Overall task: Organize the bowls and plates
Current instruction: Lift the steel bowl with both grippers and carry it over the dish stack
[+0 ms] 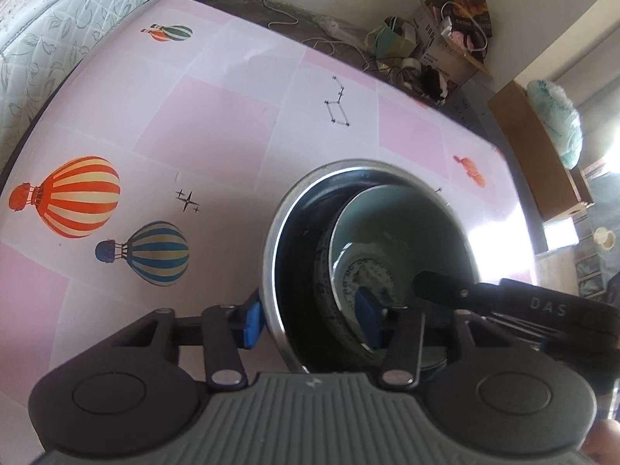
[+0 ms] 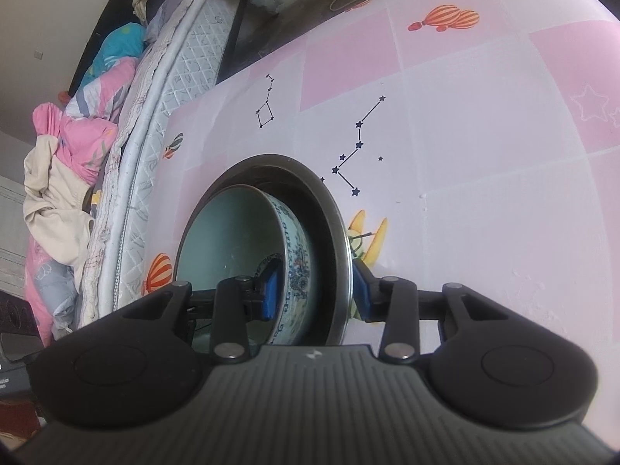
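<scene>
Steel bowl (image 1: 271, 271): the big metal one, tipped up on the pink balloon-print tablecloth (image 1: 193, 124); it is the outer shell of the stack.
Inside it: a pale green china bowl (image 1: 407, 224) with a blue pattern on its outside, nested and leaning toward one side of the steel bowl; a dark gap shows on the other side.
Left gripper (image 1: 310, 316): I have it pinching the stack, one blue pad outside the steel rim, the other inside the china bowl.
Right gripper (image 2: 316, 290): same hold from the opposite side, one pad in the china bowl, one outside the steel rim, pressed onto both walls.
Step in hand: I judge I am carrying or setting down the nested pair with both hands.
Next move: keep both pinches even and level the stack, or the inner bowl may slide.
Off the table: a mattress (image 2: 186, 89) alongside, boxes (image 1: 445, 50) beyond the far edge.
</scene>
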`<state>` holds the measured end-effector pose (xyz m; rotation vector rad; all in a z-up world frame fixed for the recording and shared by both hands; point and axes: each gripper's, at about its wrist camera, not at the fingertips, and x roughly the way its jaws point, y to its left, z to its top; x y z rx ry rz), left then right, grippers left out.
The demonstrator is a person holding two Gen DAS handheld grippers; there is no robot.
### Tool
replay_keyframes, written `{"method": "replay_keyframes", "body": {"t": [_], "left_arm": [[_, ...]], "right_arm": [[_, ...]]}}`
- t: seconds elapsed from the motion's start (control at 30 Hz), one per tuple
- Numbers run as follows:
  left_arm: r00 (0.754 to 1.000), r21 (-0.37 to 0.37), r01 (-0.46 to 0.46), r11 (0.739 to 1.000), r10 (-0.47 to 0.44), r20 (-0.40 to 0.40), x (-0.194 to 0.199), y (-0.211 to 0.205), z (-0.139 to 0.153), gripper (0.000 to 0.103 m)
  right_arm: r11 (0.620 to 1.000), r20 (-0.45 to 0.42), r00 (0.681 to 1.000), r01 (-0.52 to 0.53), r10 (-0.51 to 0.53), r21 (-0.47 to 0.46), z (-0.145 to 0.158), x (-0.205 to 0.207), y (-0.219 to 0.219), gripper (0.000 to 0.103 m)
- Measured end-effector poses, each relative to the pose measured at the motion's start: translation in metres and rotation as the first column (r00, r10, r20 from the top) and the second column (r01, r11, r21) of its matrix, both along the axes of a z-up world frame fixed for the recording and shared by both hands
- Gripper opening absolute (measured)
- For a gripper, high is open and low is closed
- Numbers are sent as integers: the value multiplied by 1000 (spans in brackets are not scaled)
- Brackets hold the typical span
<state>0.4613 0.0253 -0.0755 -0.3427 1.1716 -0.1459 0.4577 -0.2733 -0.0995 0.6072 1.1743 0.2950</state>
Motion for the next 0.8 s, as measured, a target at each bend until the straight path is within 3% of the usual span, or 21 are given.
{"method": "replay_keyframes", "body": {"t": [0.37, 0.8], "left_arm": [[1000, 30, -5, 1000, 5, 16, -4, -5, 0, 46], [998, 64, 2, 998, -6, 65, -6, -10, 12, 47]], "right_arm": [[994, 47, 998, -39, 44, -106, 8, -4, 18, 34], [993, 80, 995, -43, 52, -110, 12, -7, 16, 34]]}}
